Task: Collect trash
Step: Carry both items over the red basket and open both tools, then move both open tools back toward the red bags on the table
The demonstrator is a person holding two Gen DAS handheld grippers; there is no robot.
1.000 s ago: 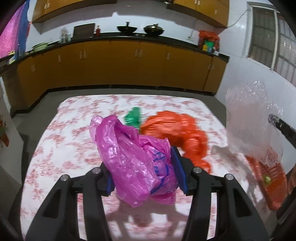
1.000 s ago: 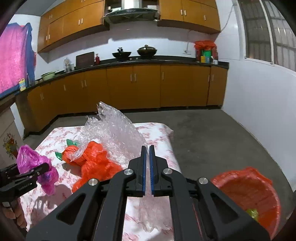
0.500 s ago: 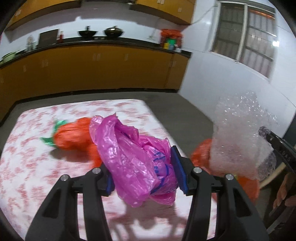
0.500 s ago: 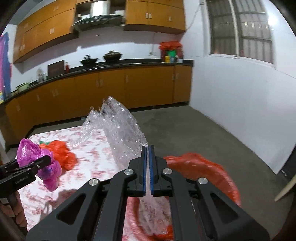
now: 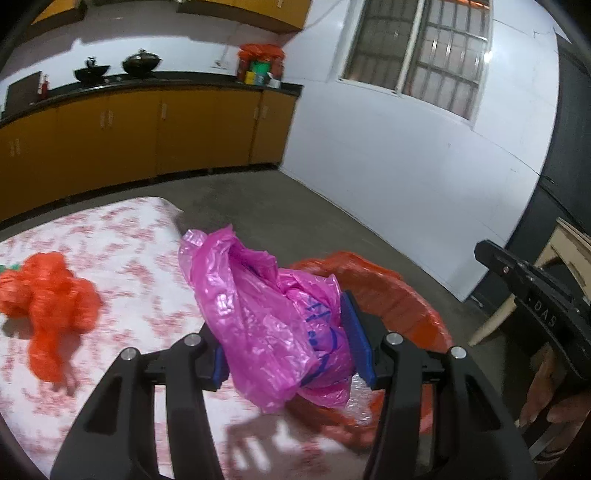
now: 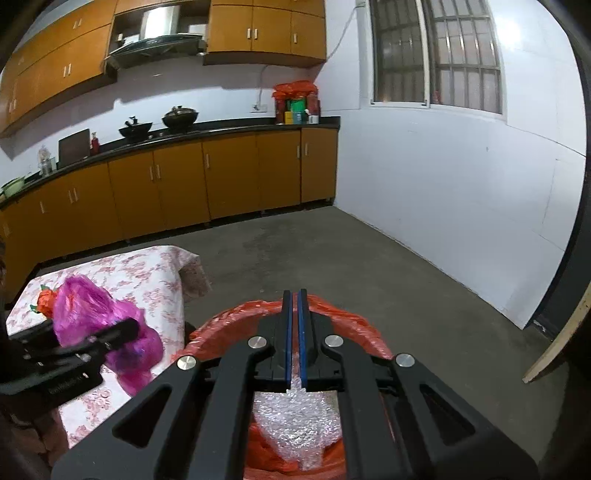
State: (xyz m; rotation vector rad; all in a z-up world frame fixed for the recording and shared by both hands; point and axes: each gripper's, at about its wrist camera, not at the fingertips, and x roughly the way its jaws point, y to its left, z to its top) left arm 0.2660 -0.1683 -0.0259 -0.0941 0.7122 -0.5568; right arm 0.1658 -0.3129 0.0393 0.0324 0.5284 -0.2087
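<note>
Pink bag [image 5: 266, 317], one; orange bags [image 5: 48, 295], one.

A home kitchen is shown: orange-brown base cabinets [image 6: 207, 184] are set beneath a dark countertop [image 6: 221, 128], on which a wok [image 6: 135, 129] and a lidded pot [image 6: 180, 116] are seen, with wall cabinets [image 6: 266, 27], an extractor hood [image 6: 155, 44] and a barred window [image 6: 436, 55].
</note>
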